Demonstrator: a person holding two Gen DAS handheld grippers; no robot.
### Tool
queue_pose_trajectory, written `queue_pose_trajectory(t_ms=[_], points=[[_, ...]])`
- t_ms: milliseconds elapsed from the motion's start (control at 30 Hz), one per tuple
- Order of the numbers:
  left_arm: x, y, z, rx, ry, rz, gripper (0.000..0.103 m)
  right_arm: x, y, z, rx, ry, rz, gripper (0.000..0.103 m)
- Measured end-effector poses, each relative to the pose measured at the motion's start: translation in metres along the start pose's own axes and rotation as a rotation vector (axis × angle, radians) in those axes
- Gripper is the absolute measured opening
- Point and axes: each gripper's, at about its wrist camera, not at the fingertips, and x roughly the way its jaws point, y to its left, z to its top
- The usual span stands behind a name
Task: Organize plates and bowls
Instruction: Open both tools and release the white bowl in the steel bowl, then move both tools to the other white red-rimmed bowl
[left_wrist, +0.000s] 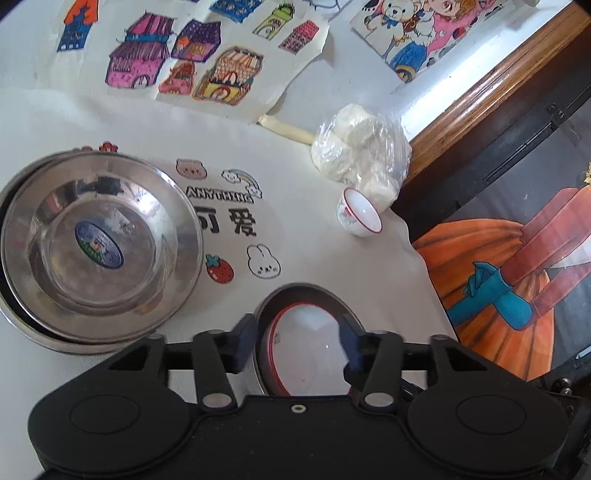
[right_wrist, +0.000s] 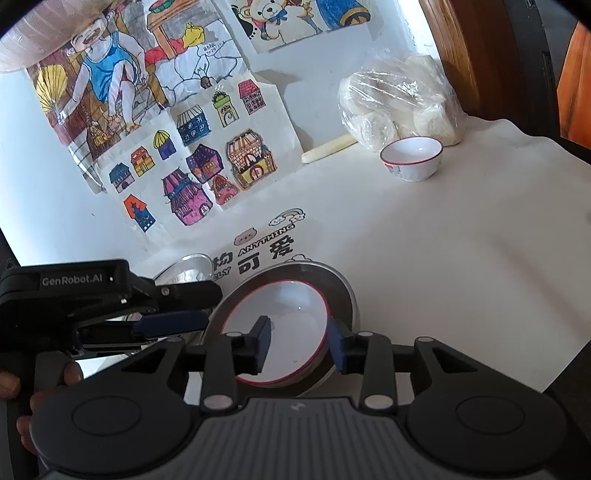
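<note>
A white bowl with a red rim (left_wrist: 310, 347) (right_wrist: 277, 332) sits inside a steel bowl (left_wrist: 314, 291) (right_wrist: 332, 273) near the table's front. My left gripper (left_wrist: 297, 341) is open and hovers over this bowl, empty. My right gripper (right_wrist: 299, 341) is open, its fingers on either side of the white bowl's right rim. Two stacked steel plates (left_wrist: 96, 251) lie to the left; they also show behind the left gripper (right_wrist: 184, 271). A small white bowl with a red rim (left_wrist: 358, 214) (right_wrist: 412, 157) stands apart at the back right.
A clear bag of white buns (left_wrist: 362, 147) (right_wrist: 399, 99) lies behind the small bowl by the wooden frame (left_wrist: 498, 85). Children's drawings (left_wrist: 207, 55) (right_wrist: 177, 122) hang on the wall. The white tablecloth (left_wrist: 332, 258) ends at the right edge.
</note>
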Motion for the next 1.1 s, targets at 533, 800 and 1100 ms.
queue_pose_trajectory(t_ms=[533,800,1100], points=[[0.01,-0.023,0.023,0.077,-0.127,0.198,0.102,-0.028,-0.04,0.009,0.066,-0.179,-0.007,0.103],[0.045,-0.052,0.044,0.186,-0.105,0.278,0.102,-0.025,-0.087,0.015,0.138,-0.192,-0.103,0.103],[0.107,-0.076,0.079,0.292,-0.039,0.36,0.102,-0.012,-0.131,0.033,0.166,-0.181,-0.173,0.103]])
